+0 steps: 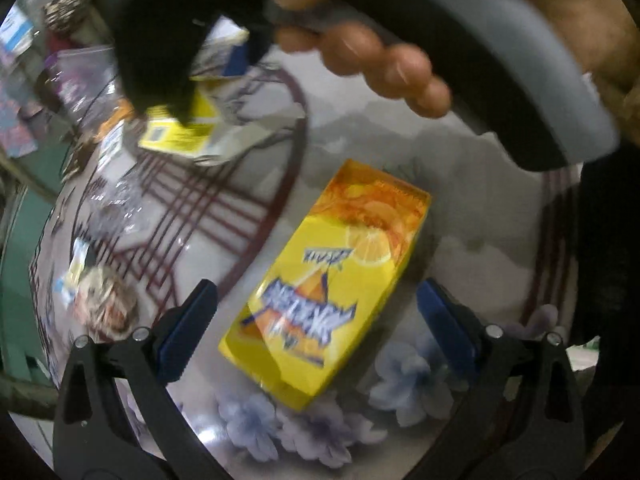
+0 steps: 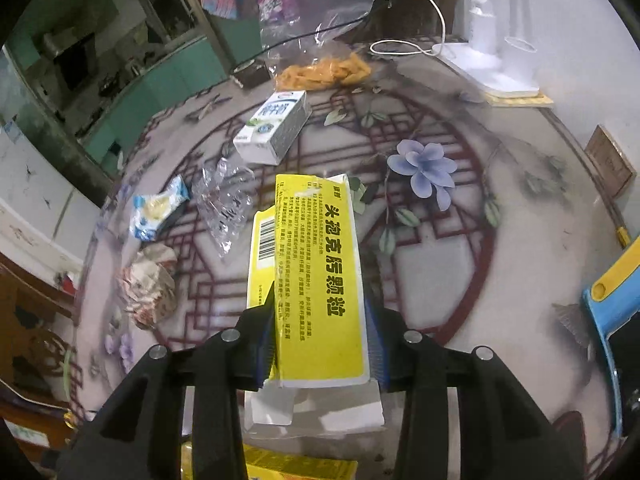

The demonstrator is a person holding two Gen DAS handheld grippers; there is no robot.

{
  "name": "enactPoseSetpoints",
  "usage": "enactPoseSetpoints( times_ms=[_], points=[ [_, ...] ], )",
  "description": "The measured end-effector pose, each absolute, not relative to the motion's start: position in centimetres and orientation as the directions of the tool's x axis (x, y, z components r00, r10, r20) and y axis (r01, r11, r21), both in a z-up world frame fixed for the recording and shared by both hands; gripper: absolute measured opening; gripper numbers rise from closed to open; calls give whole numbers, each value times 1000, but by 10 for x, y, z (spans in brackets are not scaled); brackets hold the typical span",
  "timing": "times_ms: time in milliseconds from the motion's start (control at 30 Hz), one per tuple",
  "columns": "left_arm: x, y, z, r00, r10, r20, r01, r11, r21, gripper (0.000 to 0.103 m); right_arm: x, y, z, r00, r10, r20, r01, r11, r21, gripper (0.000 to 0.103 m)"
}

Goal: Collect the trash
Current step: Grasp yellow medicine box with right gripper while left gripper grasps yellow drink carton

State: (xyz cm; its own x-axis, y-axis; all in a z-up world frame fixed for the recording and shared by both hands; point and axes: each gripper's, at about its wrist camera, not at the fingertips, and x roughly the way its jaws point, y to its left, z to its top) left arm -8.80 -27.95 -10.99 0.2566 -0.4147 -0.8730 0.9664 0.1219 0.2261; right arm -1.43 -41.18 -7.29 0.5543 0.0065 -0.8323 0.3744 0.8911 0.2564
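Observation:
A yellow lemon-drink carton (image 1: 328,284) lies flat on the patterned table. My left gripper (image 1: 316,316) is open, its blue pads on either side of the carton's near end, not touching it. My right gripper (image 2: 324,344) is shut on a flattened yellow-and-white medicine box (image 2: 316,264) and holds it above the table. That box also shows in the left wrist view (image 1: 180,132), under the right gripper's black body with the person's hand behind it.
On the table lie a white milk carton (image 2: 276,128), a clear plastic wrapper (image 2: 226,204), a blue-white snack packet (image 2: 156,208), a crumpled paper wad (image 2: 148,284) and a bag with orange snacks (image 2: 324,68). A blue-yellow dustpan (image 2: 612,304) sits at the right edge. A white lamp base (image 2: 488,68) stands at the back.

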Motion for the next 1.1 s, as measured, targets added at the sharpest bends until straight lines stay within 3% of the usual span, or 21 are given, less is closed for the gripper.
enactPoseSetpoints(
  times_ms=[233,367,467,567,700,933,1100],
  points=[
    [-73,-301,-126,203,-354,-913,977,133,166,98,-15,-415,-69,563,11,-826,373,889,266,38],
    [-67,-299,-128,169,-391,-905,978,181,104,97,-17,-415,-68,571,18,-821,371,886,277,38],
    [-56,-293,-129,139,-426,-894,965,259,27,82,-17,-414,-66,576,1,-817,373,889,264,38],
    [-43,-283,-126,125,-460,-879,935,351,-51,59,-18,-414,-63,585,-32,-811,380,894,238,38],
    [-24,-257,-121,76,-516,-853,869,454,-198,58,-19,-415,-62,588,-49,-807,390,892,229,38],
    [-27,-195,-84,198,-558,-806,835,526,-159,58,-21,-412,-62,588,-45,-808,391,890,236,38],
    [-32,-150,-48,346,-554,-757,808,586,-60,59,-25,-396,-58,601,-58,-797,373,903,215,38]
  ],
)
